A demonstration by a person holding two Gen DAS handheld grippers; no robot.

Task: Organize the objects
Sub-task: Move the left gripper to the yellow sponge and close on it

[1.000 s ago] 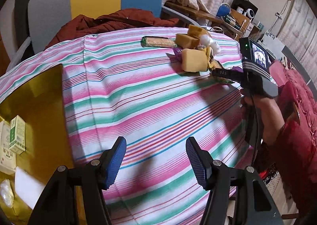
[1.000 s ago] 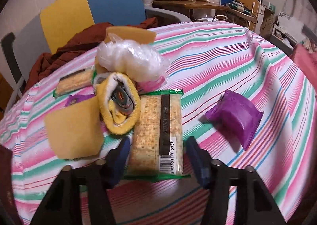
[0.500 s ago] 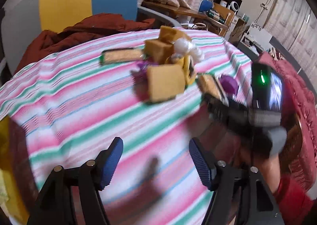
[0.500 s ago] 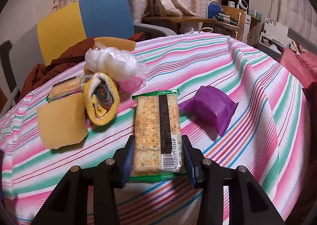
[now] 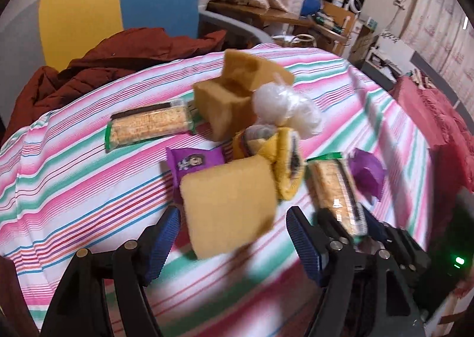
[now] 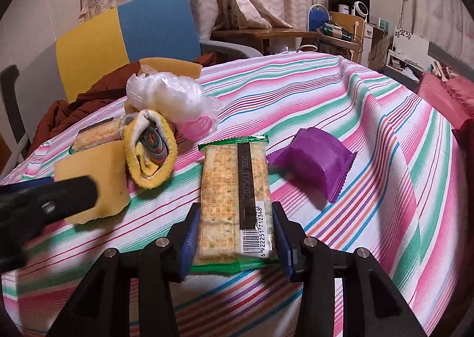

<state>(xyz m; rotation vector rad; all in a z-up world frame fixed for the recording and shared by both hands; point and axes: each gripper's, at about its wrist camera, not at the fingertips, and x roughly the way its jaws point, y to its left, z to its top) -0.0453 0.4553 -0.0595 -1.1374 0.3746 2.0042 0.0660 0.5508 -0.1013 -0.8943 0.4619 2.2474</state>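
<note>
My right gripper (image 6: 235,233) is shut on a green-edged cracker pack (image 6: 235,197), lying on the striped tablecloth; the pack also shows in the left wrist view (image 5: 336,191). My left gripper (image 5: 234,236) is open, its fingers either side of a yellow sponge (image 5: 228,203), also seen from the right wrist (image 6: 94,177). Behind lie a rolled yellow towel (image 6: 151,156), a clear plastic bag (image 6: 171,97), a second cracker pack (image 5: 148,126), two purple snack packets (image 6: 314,162) (image 5: 192,162) and more sponges (image 5: 225,102).
The round table (image 6: 326,94) drops off at the right and near edges. A blue and yellow chair (image 5: 118,8) with a dark red jacket (image 5: 103,70) stands behind it. A red bed (image 5: 438,117) lies to the right. Cluttered desks line the back wall.
My left gripper swung right from the table's open left side to straddle the yellow sponge. My right gripper closed on the cracker pack and holds it.
</note>
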